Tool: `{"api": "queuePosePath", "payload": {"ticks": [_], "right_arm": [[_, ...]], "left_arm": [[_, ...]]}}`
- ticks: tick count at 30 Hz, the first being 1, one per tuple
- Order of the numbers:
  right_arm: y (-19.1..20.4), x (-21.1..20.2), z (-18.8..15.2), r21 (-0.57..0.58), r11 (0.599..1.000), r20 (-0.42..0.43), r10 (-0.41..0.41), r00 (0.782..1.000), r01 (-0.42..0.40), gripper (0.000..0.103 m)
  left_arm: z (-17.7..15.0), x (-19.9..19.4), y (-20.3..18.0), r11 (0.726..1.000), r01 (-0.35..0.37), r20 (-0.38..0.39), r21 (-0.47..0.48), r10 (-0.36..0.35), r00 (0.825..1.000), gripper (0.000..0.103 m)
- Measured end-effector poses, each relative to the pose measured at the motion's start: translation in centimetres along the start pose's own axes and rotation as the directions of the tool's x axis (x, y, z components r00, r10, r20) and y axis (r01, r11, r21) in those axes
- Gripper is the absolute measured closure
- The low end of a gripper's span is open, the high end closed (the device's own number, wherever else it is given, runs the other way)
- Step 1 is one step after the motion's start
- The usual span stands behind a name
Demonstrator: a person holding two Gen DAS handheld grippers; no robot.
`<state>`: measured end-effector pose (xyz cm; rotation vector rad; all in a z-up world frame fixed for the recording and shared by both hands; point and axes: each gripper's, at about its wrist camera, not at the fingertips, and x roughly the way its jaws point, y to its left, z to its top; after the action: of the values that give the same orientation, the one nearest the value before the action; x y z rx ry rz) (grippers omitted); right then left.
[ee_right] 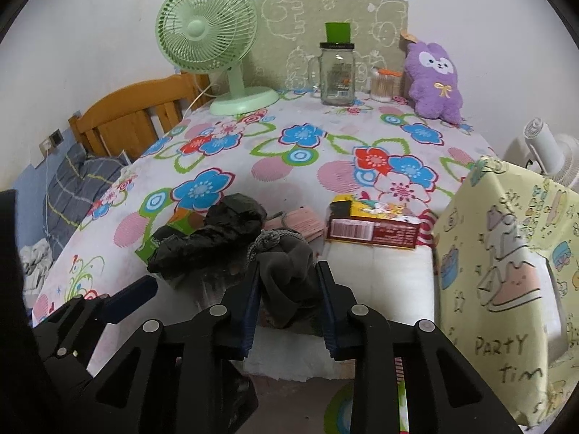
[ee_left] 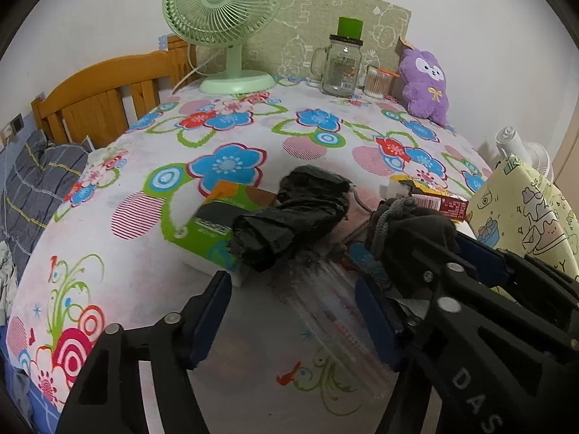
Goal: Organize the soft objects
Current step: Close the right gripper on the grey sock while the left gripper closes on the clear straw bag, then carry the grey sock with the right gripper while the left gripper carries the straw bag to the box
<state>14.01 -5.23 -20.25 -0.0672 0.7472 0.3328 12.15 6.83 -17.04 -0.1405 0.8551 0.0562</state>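
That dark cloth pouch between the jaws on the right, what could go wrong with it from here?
The right gripper pinches only the near end of the dark cloth pouch, so it might slip out when lifted. Its grey drawstring lies against the crumpled black plastic bag and could drag that along. The left gripper stands open close by, so the two grippers could bump.

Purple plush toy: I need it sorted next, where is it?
The purple plush toy sits at the table's far right corner against the wall, right of the cotton swab jar.
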Motion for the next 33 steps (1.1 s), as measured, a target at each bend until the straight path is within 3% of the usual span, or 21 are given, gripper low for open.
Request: {"api": "queuePosePath", "payload": {"ticks": [8, 10, 11, 17, 33], "right_arm": [[-1.3, 0.0, -0.5, 0.037, 0.999, -0.017, 0.001, 1.000, 0.000, 0.071], [-1.3, -0.1, -0.5, 0.040, 0.999, -0.015, 0.005, 1.000, -0.004, 0.071], [-1.3, -0.2, -0.5, 0.041, 0.999, -0.015, 0.007, 1.000, -0.006, 0.071], [-1.3, -0.6, -0.5, 0.049, 0.999, -0.008, 0.015, 1.000, -0.015, 0.071], [-0.5, -3.4, 0.2, 0.041, 0.999, 0.049, 0.016, 0.999, -0.018, 0.071]], "left_arm": [[-0.4, 0.7, -0.9, 0.998, 0.062, -0.042, -0.013, -0.062, 0.997, 0.058], [-0.4, 0.5, -0.9, 0.998, 0.059, -0.038, -0.010, -0.059, 0.998, 0.064], [-0.4, 0.4, -1.0, 0.998, 0.060, -0.036, -0.004, -0.060, 0.998, 0.074], [-0.3, -0.2, -1.1, 0.999, 0.052, -0.032, 0.009, -0.051, 0.998, 0.091], [0.4, -3.0, -1.2, 0.999, 0.034, 0.016, 0.036, -0.035, 0.999, 0.095]]}}
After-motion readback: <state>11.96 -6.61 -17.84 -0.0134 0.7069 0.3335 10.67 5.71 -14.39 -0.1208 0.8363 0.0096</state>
